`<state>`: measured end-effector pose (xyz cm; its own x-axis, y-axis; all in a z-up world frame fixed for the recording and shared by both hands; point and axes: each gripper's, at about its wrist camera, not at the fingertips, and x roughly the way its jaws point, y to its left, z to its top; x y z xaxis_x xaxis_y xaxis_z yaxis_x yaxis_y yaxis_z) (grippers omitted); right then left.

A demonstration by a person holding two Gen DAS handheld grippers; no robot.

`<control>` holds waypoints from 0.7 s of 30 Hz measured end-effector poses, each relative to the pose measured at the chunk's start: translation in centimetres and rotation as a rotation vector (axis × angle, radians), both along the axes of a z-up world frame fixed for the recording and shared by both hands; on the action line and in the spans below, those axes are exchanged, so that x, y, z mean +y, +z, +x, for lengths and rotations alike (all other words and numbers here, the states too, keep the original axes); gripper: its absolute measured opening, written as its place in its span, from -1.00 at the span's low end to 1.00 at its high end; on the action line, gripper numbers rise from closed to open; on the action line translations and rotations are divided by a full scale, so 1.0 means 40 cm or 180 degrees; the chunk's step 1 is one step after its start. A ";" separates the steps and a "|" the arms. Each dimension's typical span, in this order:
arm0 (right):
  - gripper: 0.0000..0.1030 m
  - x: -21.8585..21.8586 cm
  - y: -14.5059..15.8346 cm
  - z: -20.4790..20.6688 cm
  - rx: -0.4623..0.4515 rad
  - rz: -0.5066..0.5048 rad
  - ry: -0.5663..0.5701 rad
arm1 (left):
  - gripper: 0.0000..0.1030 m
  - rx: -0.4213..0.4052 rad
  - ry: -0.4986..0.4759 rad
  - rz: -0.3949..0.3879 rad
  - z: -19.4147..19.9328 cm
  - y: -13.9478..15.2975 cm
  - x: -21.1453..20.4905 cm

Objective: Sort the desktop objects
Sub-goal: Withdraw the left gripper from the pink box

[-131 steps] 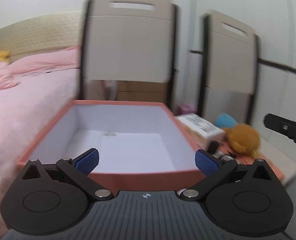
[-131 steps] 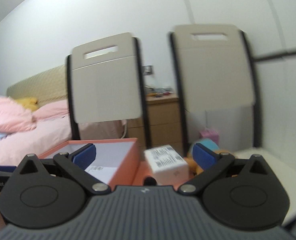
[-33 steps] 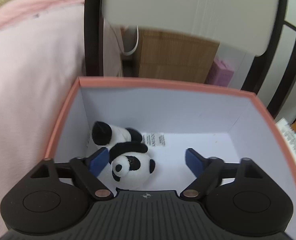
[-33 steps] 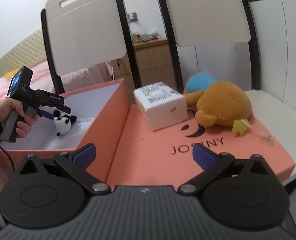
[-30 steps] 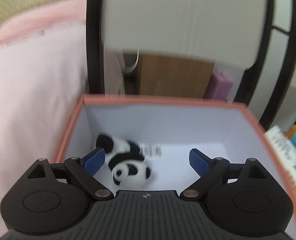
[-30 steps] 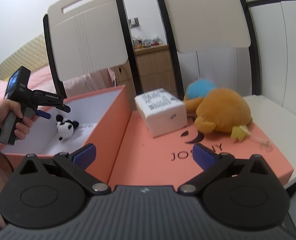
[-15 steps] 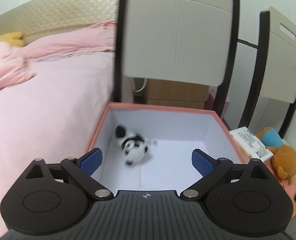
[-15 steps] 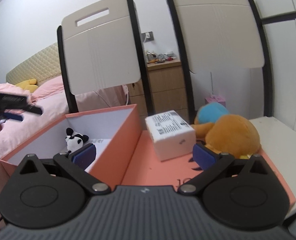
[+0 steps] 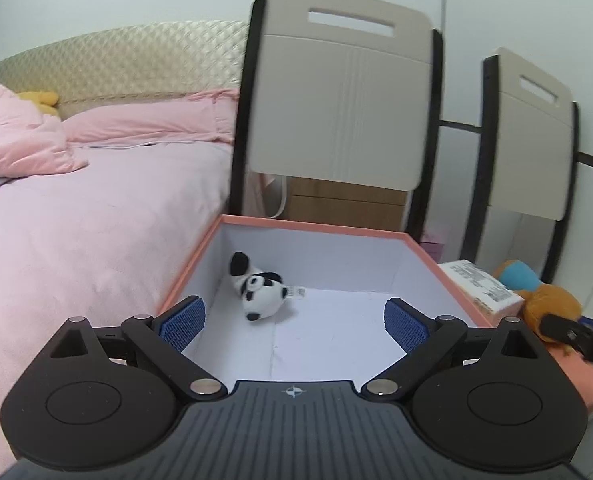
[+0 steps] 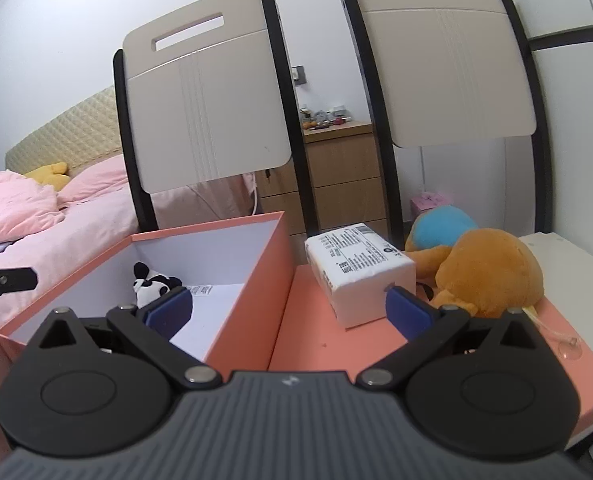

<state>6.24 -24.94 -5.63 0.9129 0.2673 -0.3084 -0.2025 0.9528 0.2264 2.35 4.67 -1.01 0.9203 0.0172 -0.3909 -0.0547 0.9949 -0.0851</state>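
Observation:
A small panda plush point(image 9: 261, 291) lies inside the open salmon box point(image 9: 316, 227) near its far left corner; it also shows in the right wrist view point(image 10: 152, 283). My left gripper point(image 9: 294, 326) is open and empty, held above the box's near edge. My right gripper point(image 10: 288, 307) is open and empty, short of a white labelled packet point(image 10: 358, 270) and an orange and blue plush point(image 10: 484, 270). Both lie on the salmon box lid point(image 10: 316, 344) right of the box point(image 10: 256, 276).
Two chair backs point(image 10: 204, 112) point(image 10: 448, 64) stand behind the box. A pink bed point(image 9: 76, 220) lies to the left. A wooden drawer unit point(image 10: 336, 172) stands at the back. The lid rests on a white surface point(image 10: 568, 256).
My left gripper has let the panda drop into the box and pulled back and up. My right gripper has drawn back and lowered a little, staying open.

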 end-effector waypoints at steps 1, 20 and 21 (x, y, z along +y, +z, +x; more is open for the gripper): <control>1.00 0.003 -0.001 -0.001 -0.0004 0.0021 -0.0046 | 0.90 0.0010 -0.0029 -0.0001 0.000 -0.004 0.001; 1.00 -0.048 0.009 0.377 0.0367 -0.0603 0.0229 | 0.90 0.0160 -0.0073 -0.0026 0.016 -0.041 0.010; 1.00 -0.042 0.001 0.409 0.0467 -0.0684 0.0238 | 0.90 0.0156 -0.0073 -0.0011 0.016 -0.041 0.010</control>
<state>22.59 -26.62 -5.60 0.8345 0.2463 -0.4928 -0.2540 0.9658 0.0526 2.98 5.05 -2.66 0.9001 -0.0052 -0.4356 -0.0360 0.9956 -0.0862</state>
